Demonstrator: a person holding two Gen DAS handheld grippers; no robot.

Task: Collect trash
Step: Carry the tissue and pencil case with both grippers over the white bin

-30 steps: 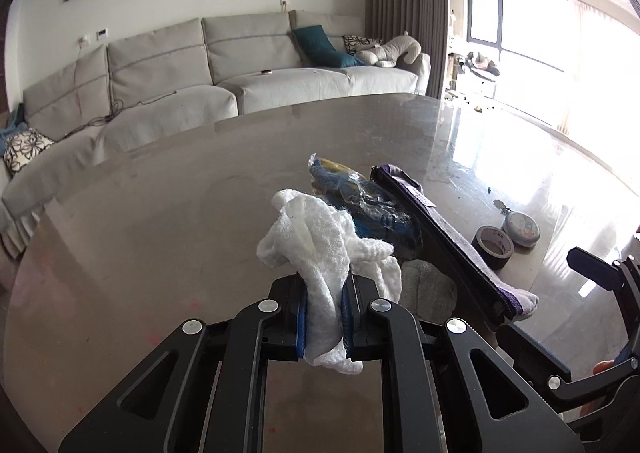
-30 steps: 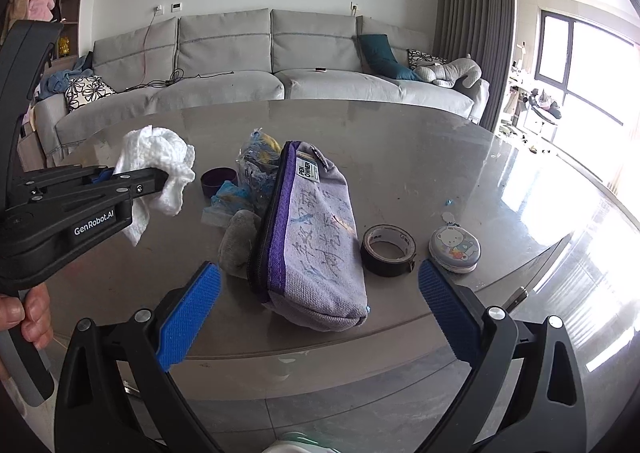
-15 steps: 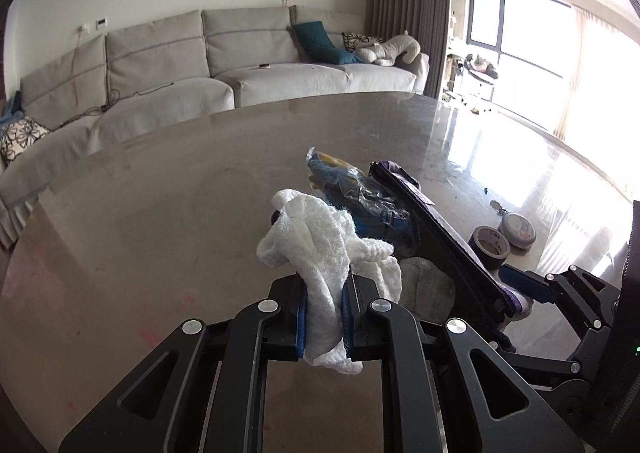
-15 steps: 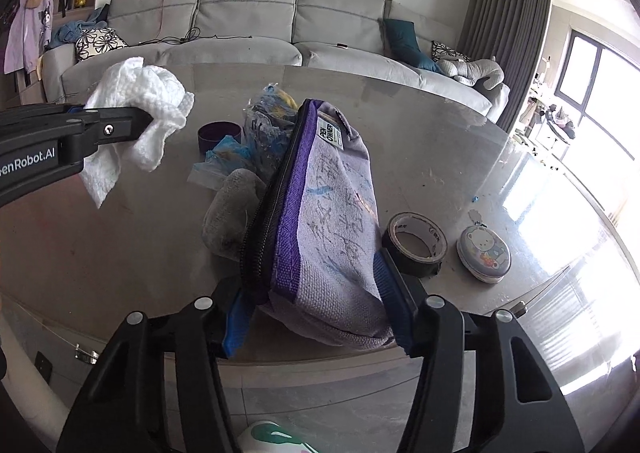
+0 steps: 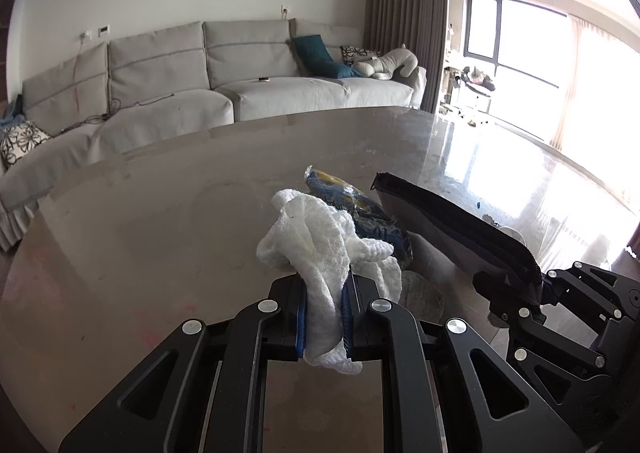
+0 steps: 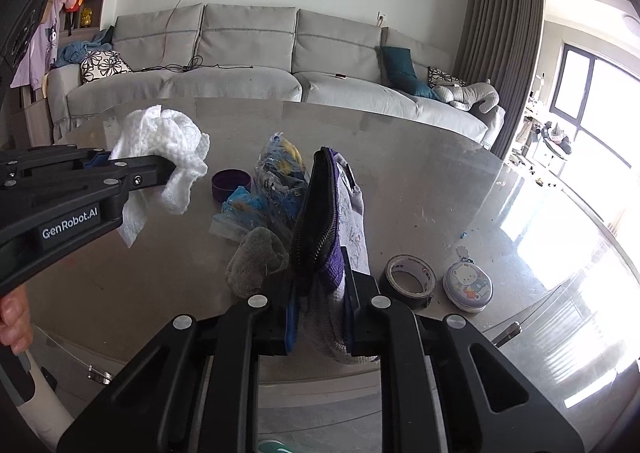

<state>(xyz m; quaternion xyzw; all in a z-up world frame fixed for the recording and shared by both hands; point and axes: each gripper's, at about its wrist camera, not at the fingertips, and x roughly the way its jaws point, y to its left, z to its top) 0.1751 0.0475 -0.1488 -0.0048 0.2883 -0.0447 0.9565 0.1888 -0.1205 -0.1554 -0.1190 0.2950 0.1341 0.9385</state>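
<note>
L gripper (image 5: pixel 325 315) is clamped on a crumpled white paper towel (image 5: pixel 320 253), held up over the round glossy grey-brown table (image 5: pixel 140 221); the wad bulges above the blue pads and a tail hangs below them. R gripper (image 6: pixel 320 317) has just been closing, and its pads now pinch the near end of a grey-and-purple fabric zip pouch (image 6: pixel 340 229), which stands on edge w/ its black zipper facing up-left. The R view shows what the L view lacks: a small round purple lid (image 6: pixel 231 184) behind the heap, a grey fuzzy sock-like lump (image 6: pixel 256 257) touching the pouch's left side, a dark roll of tape (image 6: pixel 410 280) and a round tin w/ a bear picture (image 6: pixel 468 285) side by side to the pouch's right, plus a hand (image 6: pixel 14 317) at the lower left edge under the L gripper's body. It also shows the towel from the side, well clear of the tabletop. The crinkled clear plastic wrapper w/ blue and yellow print (image 6: pixel 276 177) lies on the table just left of the pouch; in the L view it sits partly hidden behind the towel, and the pouch there shows only its dark zipper edge and grey underside. The L view alone shows the R gripper's outer black linkage at the far right.
</note>
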